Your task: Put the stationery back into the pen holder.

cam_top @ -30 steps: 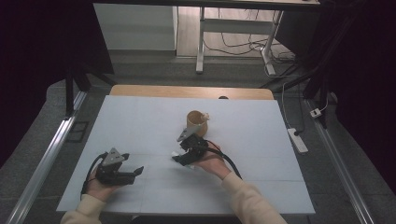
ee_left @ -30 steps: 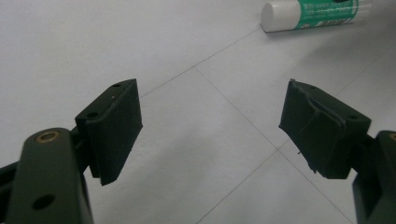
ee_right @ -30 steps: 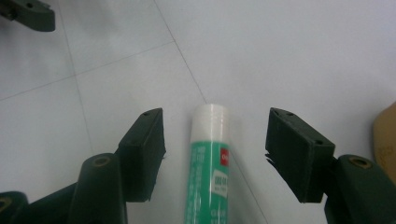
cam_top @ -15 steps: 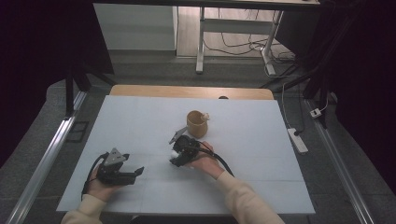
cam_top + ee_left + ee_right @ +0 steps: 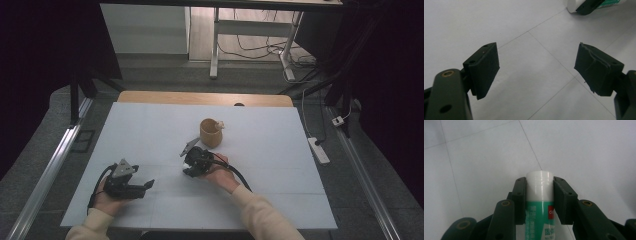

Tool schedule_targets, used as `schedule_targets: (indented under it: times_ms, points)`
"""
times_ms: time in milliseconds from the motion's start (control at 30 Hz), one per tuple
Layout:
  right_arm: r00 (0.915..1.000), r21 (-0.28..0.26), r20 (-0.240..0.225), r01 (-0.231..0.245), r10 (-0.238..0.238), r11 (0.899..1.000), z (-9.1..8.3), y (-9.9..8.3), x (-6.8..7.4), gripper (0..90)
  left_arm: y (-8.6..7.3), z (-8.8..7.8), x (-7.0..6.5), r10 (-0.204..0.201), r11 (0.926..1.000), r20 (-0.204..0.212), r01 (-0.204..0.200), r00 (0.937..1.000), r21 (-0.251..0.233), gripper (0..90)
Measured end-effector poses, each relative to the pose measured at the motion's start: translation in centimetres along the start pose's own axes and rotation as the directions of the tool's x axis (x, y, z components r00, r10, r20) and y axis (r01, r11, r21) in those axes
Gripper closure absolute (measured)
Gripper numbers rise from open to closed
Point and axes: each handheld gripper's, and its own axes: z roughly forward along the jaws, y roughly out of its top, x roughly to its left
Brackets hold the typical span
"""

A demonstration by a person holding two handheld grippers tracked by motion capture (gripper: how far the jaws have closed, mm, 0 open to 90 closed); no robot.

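My right gripper (image 5: 540, 186) is shut on a glue stick (image 5: 539, 205) with a white cap and a green printed label. Its jaws have just been closing, and both pads now press on the tube just below the cap, low over the white table. In the high view the right gripper (image 5: 190, 165) sits mid-table, a little nearer than a tan cup (image 5: 210, 134). The left gripper (image 5: 148, 185) rests at the near left. In its own view the left gripper (image 5: 536, 70) stands wide open over bare table, with the glue stick's end (image 5: 573, 5) far off.
The tan cup stands upright at the table's centre with a small white thing (image 5: 220, 125) at its rim. The white table top (image 5: 280, 150) has a wooden strip along its far edge. A power strip (image 5: 319, 150) lies on the floor to the right.
The right gripper has drawn back from the cup toward the near side and sunk closer to the table. Its jaws have narrowed. The left gripper has stayed put.
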Motion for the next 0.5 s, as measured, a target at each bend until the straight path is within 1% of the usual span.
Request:
schedule_targets:
  times_ms: [100,167,233,367,500]
  points:
    - [1.0000,-0.036,0.009,0.000,0.001,0.999,-0.4,0.0,-0.2,64.6,0.0,0.0,0.0,0.001,1.0000,0.002,-0.001,1.0000,0.000,19.0]
    - [0.9998,-0.053,0.009,-0.016,0.017,0.998,-0.8,0.0,-0.4,64.6,0.0,0.0,0.1,0.001,1.0000,0.002,-0.001,1.0000,-0.001,19.0]
    - [0.9998,-0.079,0.015,-0.015,0.016,0.997,-1.4,0.0,-0.6,64.6,0.0,0.0,0.1,0.003,1.0000,0.002,-0.003,1.0000,0.001,19.0]
    - [0.9993,-0.124,0.016,-0.032,0.034,0.992,-2.5,0.0,-0.9,64.6,0.0,0.0,0.1,0.004,1.0000,0.004,-0.004,1.0000,0.002,19.0]
    - [0.9996,-0.166,0.011,-0.024,0.026,0.986,-3.5,0.1,-0.9,64.5,0.0,0.1,0.1,0.006,1.0000,0.003,-0.006,1.0000,0.004,19.0]
